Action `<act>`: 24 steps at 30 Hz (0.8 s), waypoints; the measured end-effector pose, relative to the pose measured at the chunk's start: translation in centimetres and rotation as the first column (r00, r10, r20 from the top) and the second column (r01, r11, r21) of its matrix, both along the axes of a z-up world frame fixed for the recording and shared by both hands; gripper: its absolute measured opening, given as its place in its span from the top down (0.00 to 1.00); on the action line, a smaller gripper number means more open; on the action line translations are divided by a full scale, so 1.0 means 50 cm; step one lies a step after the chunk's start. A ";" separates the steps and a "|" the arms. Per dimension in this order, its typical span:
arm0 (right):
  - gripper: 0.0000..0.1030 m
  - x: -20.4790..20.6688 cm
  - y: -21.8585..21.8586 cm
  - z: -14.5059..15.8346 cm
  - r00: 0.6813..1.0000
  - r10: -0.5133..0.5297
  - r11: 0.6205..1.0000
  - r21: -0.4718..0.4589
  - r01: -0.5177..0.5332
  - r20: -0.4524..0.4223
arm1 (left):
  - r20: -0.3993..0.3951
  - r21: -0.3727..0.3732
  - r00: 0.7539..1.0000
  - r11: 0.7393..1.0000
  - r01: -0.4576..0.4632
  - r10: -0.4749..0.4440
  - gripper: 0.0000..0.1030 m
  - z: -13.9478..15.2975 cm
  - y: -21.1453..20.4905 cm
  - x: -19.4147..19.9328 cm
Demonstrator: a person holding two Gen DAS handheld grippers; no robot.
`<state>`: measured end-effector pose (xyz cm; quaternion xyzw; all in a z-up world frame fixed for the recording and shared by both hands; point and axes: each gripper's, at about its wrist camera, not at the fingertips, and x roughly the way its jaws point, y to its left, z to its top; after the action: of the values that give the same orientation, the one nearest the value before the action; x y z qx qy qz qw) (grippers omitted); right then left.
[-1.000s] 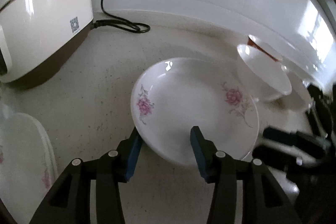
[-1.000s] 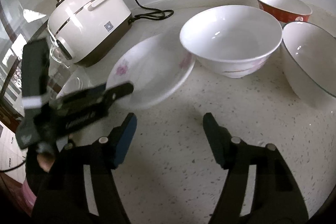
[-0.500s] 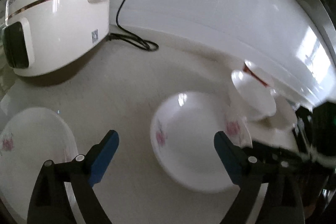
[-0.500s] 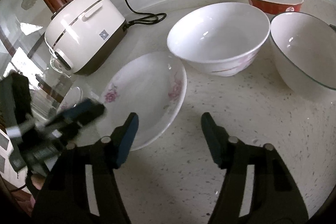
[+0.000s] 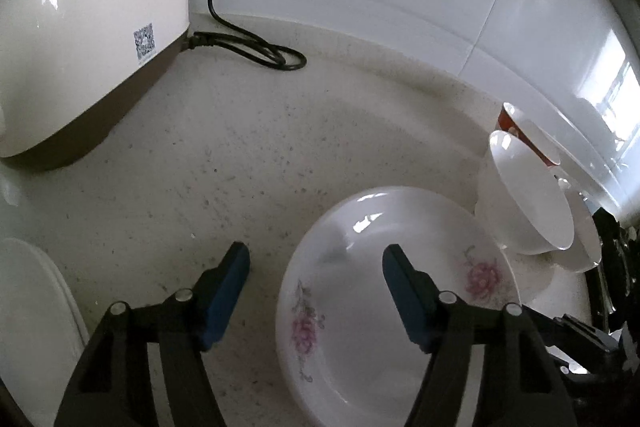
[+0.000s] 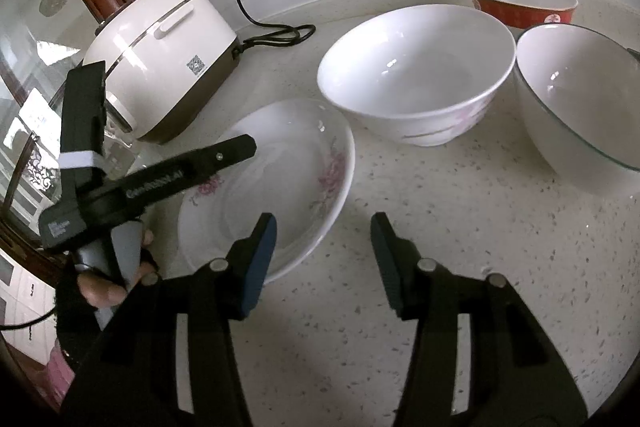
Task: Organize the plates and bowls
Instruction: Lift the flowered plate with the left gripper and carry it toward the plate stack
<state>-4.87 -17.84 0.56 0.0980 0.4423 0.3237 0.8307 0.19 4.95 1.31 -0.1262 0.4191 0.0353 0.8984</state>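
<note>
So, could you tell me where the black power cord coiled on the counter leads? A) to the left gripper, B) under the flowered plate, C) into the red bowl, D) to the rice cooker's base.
D: the black cord plugs into the rice cooker at its brown base.

A white rice cooker (image 5: pixel 80 39) with black cord (image 5: pixel 244 39) sits on the speckled counter (image 5: pixel 240 155).

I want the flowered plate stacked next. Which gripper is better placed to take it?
Probably the left gripper: its open jaws, which have just been closing, straddle the plate rim. The right gripper hovers mostly over bare counter.
</note>
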 end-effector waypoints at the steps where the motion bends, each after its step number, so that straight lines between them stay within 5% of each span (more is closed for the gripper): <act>1: 0.49 0.000 0.001 0.000 1.000 0.001 1.000 0.001 -0.001 0.000 | 0.004 0.024 1.000 1.000 -0.008 0.008 0.30 -0.002 -0.004 -0.001; 2: 0.49 0.000 0.001 0.000 1.000 0.005 1.000 0.002 -0.005 0.000 | 0.002 0.044 1.000 0.999 -0.014 0.014 0.27 -0.004 -0.005 -0.004; 4: 0.49 0.000 0.004 0.000 1.000 0.006 1.000 0.002 -0.006 0.000 | -0.020 0.050 1.000 0.999 -0.006 0.007 0.02 -0.007 -0.006 -0.002; 5: 0.49 0.000 0.004 0.000 1.000 0.005 1.000 0.000 -0.005 0.002 | -0.030 0.041 1.000 0.999 -0.004 0.006 0.00 -0.006 0.000 -0.001; 24: 0.71 0.017 0.041 -0.003 0.999 -0.034 0.997 -0.062 0.035 0.023 | -0.065 0.092 0.996 0.994 0.061 -0.055 0.00 -0.010 -0.008 0.010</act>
<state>-4.01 -15.81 0.41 0.0762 0.4413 0.2964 0.8436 0.68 4.53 0.84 -0.0704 0.4482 0.0326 0.8906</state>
